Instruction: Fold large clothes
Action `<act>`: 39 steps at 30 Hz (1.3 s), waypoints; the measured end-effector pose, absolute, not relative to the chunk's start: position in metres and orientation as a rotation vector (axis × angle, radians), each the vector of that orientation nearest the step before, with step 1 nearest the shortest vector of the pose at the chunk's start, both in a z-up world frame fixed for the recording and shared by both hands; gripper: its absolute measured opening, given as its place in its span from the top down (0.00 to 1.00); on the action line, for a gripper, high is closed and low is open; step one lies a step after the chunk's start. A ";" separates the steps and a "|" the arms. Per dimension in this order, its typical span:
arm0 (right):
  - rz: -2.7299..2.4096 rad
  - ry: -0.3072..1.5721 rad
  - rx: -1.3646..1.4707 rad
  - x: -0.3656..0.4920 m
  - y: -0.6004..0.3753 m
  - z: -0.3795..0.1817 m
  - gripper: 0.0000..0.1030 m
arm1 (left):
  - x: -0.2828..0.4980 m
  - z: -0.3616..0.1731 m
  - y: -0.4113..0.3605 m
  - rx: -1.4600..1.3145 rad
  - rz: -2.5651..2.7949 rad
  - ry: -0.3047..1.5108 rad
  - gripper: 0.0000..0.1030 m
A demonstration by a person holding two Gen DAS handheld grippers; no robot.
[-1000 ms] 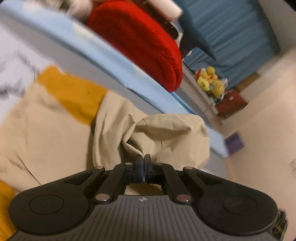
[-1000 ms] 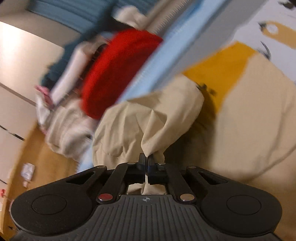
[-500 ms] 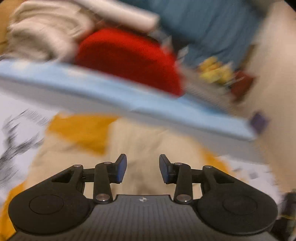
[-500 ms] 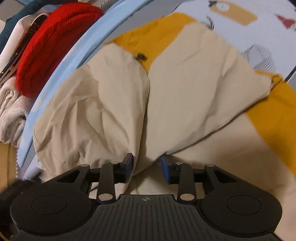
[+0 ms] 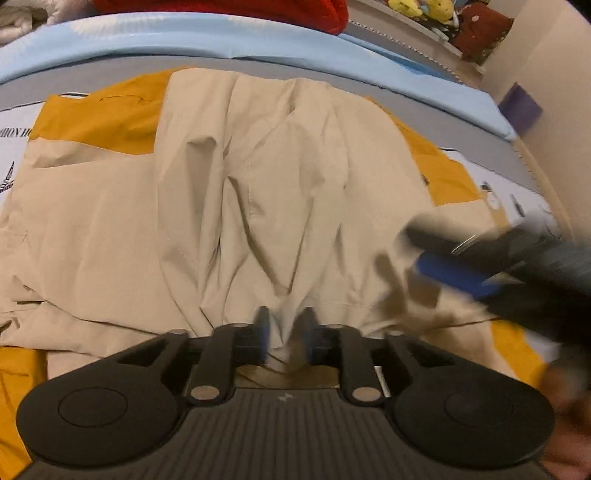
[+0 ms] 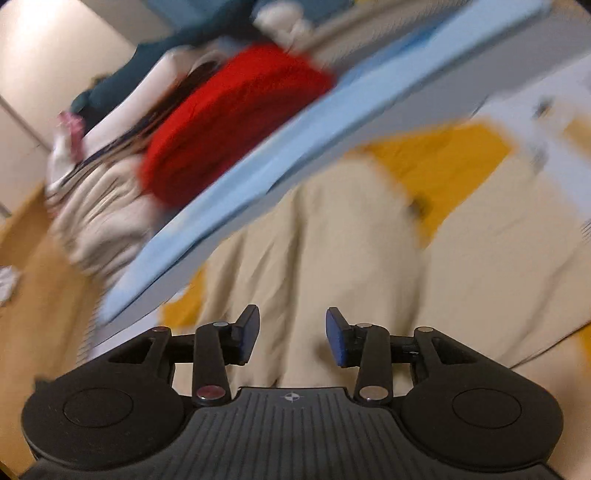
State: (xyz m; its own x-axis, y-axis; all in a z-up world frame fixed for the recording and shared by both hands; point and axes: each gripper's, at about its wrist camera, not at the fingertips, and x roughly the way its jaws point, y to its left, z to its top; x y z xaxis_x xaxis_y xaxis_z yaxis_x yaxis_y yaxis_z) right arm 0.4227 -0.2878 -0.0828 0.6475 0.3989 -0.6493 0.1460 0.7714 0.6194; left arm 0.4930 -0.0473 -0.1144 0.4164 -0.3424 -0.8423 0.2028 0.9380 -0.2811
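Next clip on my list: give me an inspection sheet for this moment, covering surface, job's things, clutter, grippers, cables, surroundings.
Surface: printed white sheet, partly covered, edged by a grey and light blue mat.
Job's things: beige and mustard garment spread out, wrinkled, beige panels lying over the middle.
Clutter: red knit item and pale folded clothes beyond the mat.
Grippers: left gripper narrowly open around a beige ridge; right gripper open over the garment, holding nothing.
Cables: nothing seen.
Surroundings: yellow plush toys, cream wall.
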 end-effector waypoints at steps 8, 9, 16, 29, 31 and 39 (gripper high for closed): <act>-0.053 1.079 0.636 0.421 -0.294 -0.113 0.70 | 0.513 -0.142 -0.019 -0.121 -0.185 1.119 0.83; -0.046 1.070 0.624 0.419 -0.293 -0.109 0.70 | 0.509 -0.138 -0.016 -0.143 -0.173 1.104 0.83; -0.057 0.910 0.546 0.409 -0.292 -0.086 0.57 | 0.492 -0.104 -0.028 -0.176 -0.279 0.949 0.68; -0.095 0.667 0.353 0.364 -0.307 0.003 0.56 | 0.459 -0.042 -0.025 -0.147 -0.209 0.777 0.64; -0.087 0.551 0.289 0.350 -0.309 0.033 0.56 | 0.442 -0.019 -0.027 -0.097 -0.235 0.683 0.64; -0.099 0.185 0.097 0.220 -0.318 0.133 0.56 | 0.336 0.052 0.009 -0.048 -0.232 0.455 0.63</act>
